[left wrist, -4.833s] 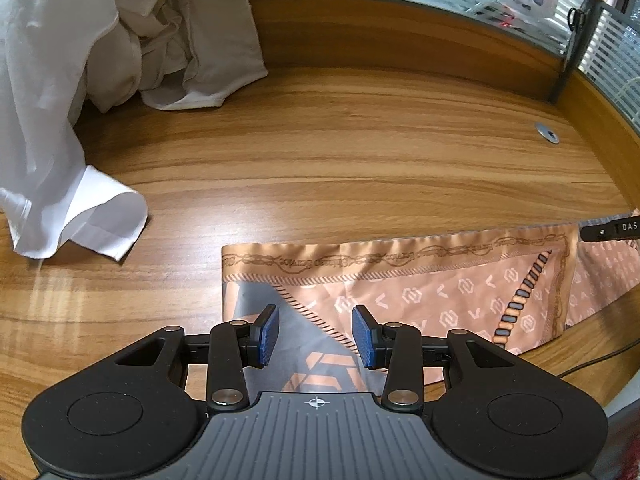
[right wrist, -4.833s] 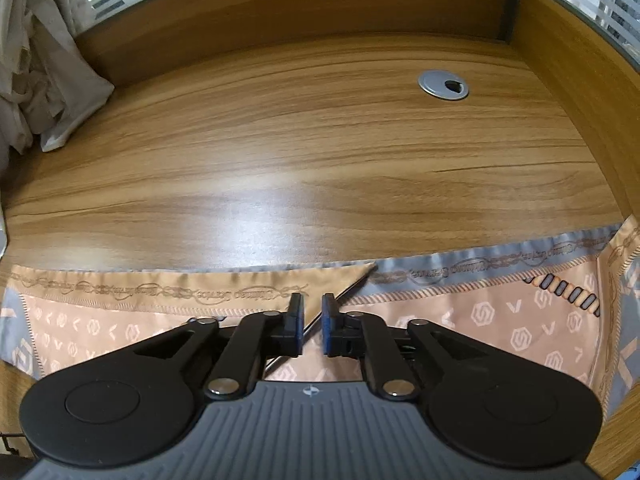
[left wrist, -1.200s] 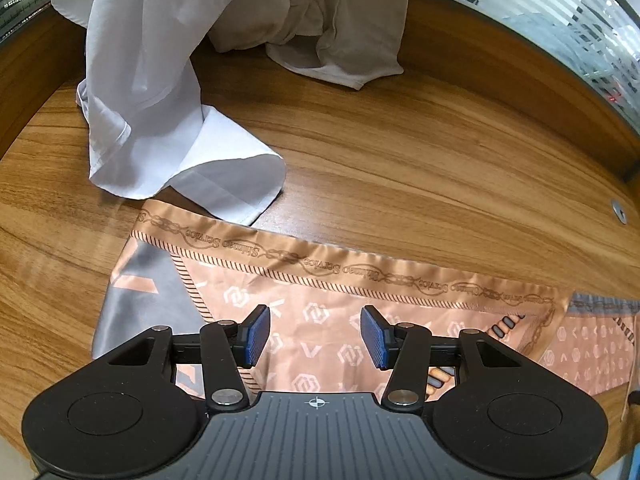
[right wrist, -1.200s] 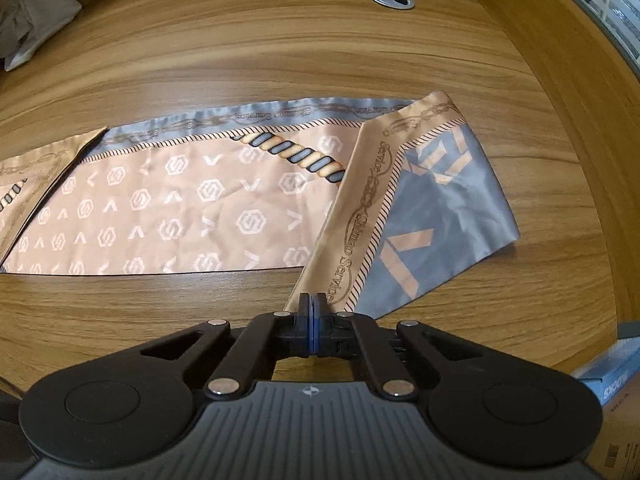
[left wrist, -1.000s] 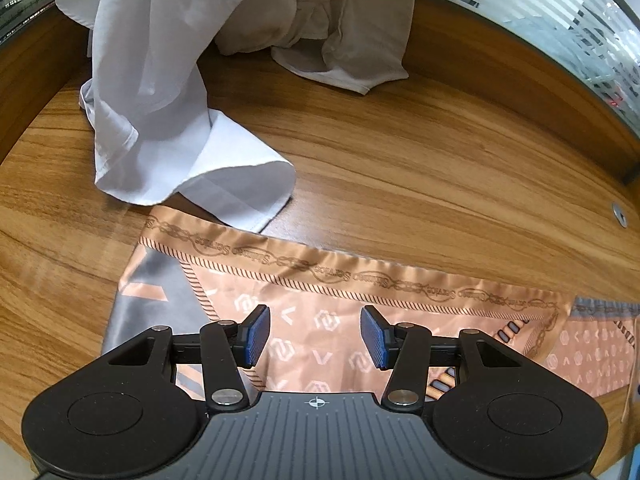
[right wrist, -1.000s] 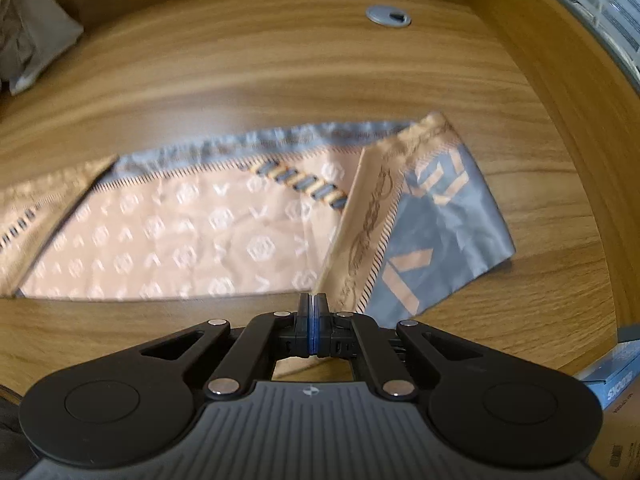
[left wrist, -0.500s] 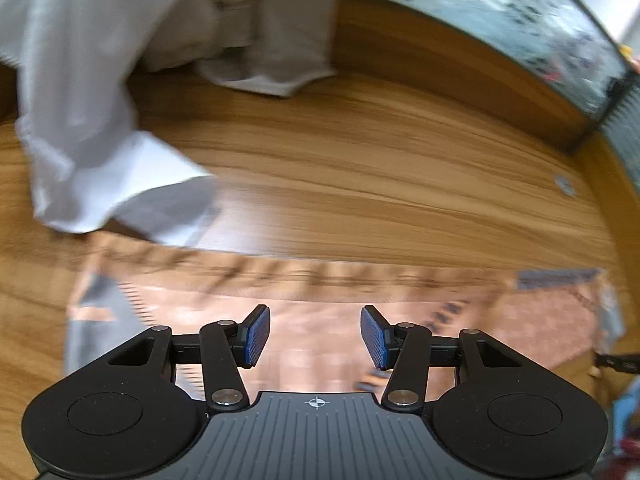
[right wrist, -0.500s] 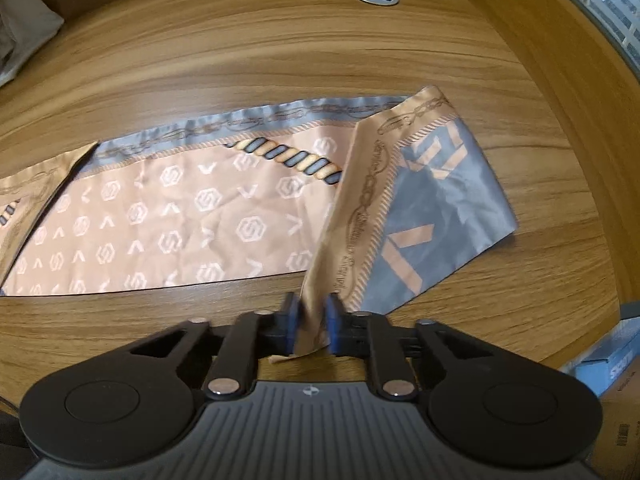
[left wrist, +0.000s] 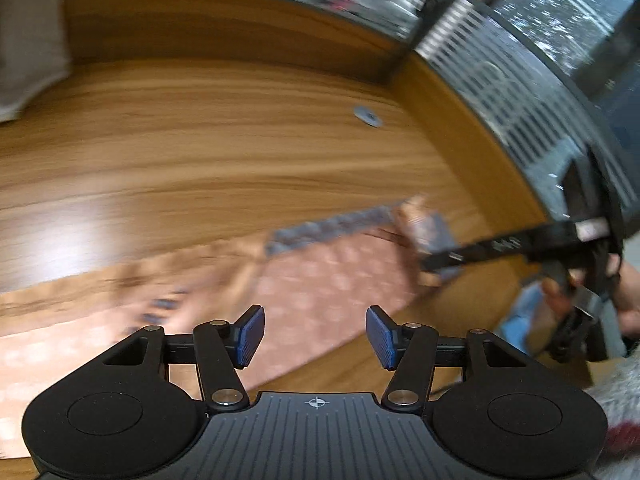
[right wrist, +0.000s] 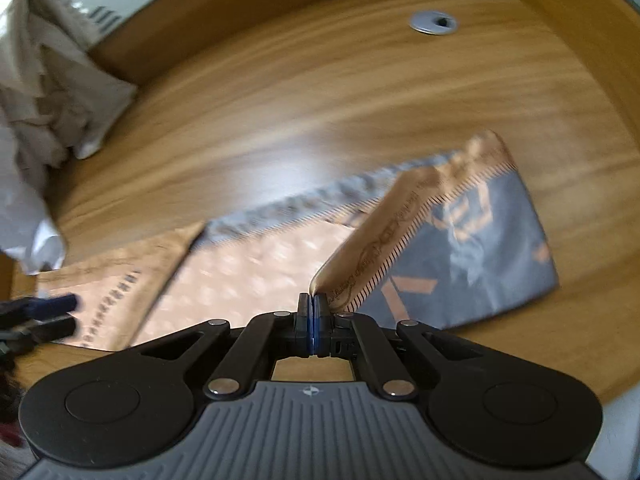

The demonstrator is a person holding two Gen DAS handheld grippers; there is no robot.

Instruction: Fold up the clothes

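- A long scarf [right wrist: 256, 272] lies flat across the lower middle of the right wrist view on a wooden worktop [right wrist: 320, 112]. It is peach with a small repeating emblem pattern, a chain-print border and grey-blue corners.
- The scarf's right end is lifted and turned over, showing a grey-blue panel with peach stripes at centre right of that view.
- The right hand-held gripper [right wrist: 314, 320], at bottom centre of its view, has its blue pads pressed together on the scarf's bordered edge, and the cloth rises from the pinch.
- In the left wrist view, which is blurred, the same scarf [left wrist: 312, 280] runs from the lower left toward centre right.
- The left hand-held gripper [left wrist: 315, 334], at bottom centre of its view, has its blue pads spread wide apart, with nothing between them, above the scarf.
- A person's hand [left wrist: 600, 292] at the right edge of the left wrist view holds the other tool.
- A heap of pale crumpled clothes [right wrist: 44, 104] sits at the upper left of the right wrist view.
- A round metal cable grommet [right wrist: 434, 22] is set in the worktop at the upper right.
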